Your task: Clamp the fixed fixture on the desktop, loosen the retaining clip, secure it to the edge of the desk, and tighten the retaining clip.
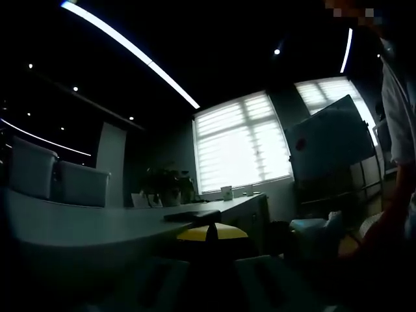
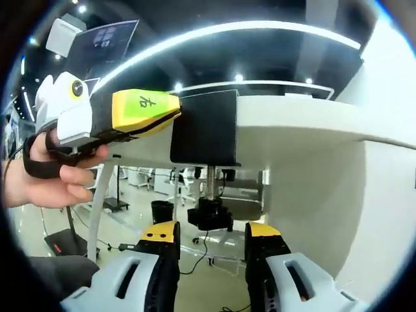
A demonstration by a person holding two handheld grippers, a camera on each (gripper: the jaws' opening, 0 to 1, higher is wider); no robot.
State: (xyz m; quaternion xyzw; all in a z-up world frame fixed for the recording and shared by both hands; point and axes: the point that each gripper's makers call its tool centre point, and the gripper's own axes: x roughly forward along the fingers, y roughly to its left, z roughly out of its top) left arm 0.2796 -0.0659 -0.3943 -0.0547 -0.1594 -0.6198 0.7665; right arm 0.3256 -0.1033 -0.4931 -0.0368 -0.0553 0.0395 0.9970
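right gripper (image 2: 211,242) open below clamp knob (image 2: 209,216)

We're in an office here: a long white bench (image 1: 78,227) runs toward blinded windows (image 1: 242,142), strip lights (image 1: 130,52) cross the dark ceiling, a whiteboard on a stand (image 1: 331,140) sits right of the windows, and beneath the bench top, rolling office chairs (image 2: 188,182) wait on a shiny floor.

The clamp (image 2: 205,128) is matte black against the white desk (image 2: 305,123), its screw knob (image 2: 209,216) black too. The left gripper (image 2: 140,110) shows yellow-green tips on black and white; the right gripper (image 2: 211,244) has yellow tips, black fingers, pale grey body
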